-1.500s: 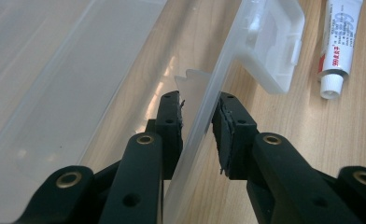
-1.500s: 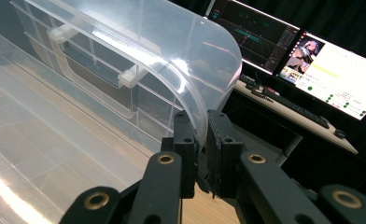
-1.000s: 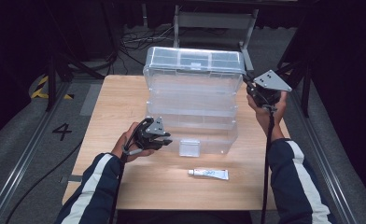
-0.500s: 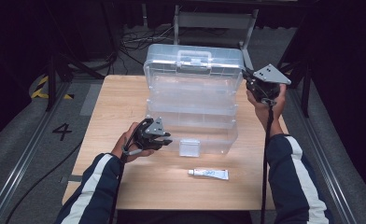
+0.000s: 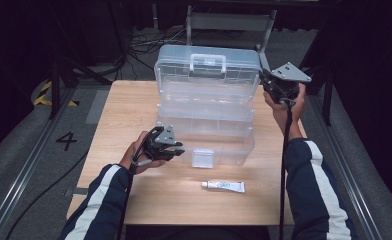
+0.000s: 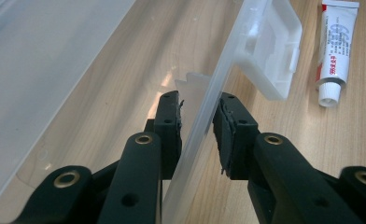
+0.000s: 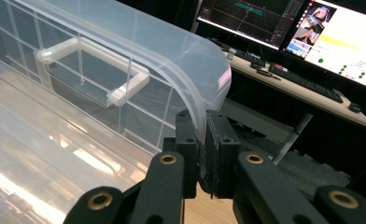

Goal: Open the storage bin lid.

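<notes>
A clear plastic box (image 5: pixel 209 135) stands mid-table with its lid (image 5: pixel 206 75) swung up, handle (image 5: pixel 207 62) facing me. My right gripper (image 5: pixel 264 80) is shut on the lid's right edge and holds it raised; in the right gripper view the jaws (image 7: pixel 200 126) pinch the curved lid rim (image 7: pixel 209 79). My left gripper (image 5: pixel 176 149) is at the box's front left, and its jaws (image 6: pixel 197 109) are closed on the clear front wall (image 6: pixel 218 79). The white latch (image 6: pixel 270 51) hangs on that wall. A small white tube (image 5: pixel 224 186) lies on the table in front of the box.
The wooden table (image 5: pixel 124 115) has bare room left of the box and along the front edge. A metal frame (image 5: pixel 229 22) and cables lie beyond the far edge. Monitors (image 7: pixel 288 23) stand behind the lid in the right gripper view.
The right gripper has moved up and back with the lid, which now stands more upright. The left gripper has stayed on the front wall.
</notes>
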Demonstrator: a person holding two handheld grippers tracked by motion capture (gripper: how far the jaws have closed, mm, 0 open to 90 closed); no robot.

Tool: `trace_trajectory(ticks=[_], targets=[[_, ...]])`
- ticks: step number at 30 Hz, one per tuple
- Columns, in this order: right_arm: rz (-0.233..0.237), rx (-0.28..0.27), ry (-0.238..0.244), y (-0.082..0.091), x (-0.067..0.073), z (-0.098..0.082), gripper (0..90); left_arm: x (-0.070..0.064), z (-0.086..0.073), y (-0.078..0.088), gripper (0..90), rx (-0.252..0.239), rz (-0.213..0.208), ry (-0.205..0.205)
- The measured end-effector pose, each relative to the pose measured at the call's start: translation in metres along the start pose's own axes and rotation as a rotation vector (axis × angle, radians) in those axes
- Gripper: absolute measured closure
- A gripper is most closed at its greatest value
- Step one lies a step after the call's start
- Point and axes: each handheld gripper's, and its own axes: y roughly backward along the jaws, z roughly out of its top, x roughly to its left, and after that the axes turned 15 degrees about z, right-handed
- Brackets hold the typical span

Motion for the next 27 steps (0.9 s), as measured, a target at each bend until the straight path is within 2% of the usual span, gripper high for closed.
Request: trace_trajectory(ticks=[6,18,27], targets=[[0.01,0.014,-0.024,-0.008,-0.008,0.004,84.8,-0.001,-0.001,0.0,72.3,-0.012,-0.002,0.008],[0.026,0.043,-0.039,-0.021,-0.021,0.01,84.7,-0.001,-0.001,-0.001,73.0,-0.013,-0.015,0.01],[0.036,0.057,-0.051,-0.034,-0.03,0.013,84.6,-0.002,-0.001,-0.001,73.0,-0.014,-0.003,0.011]])
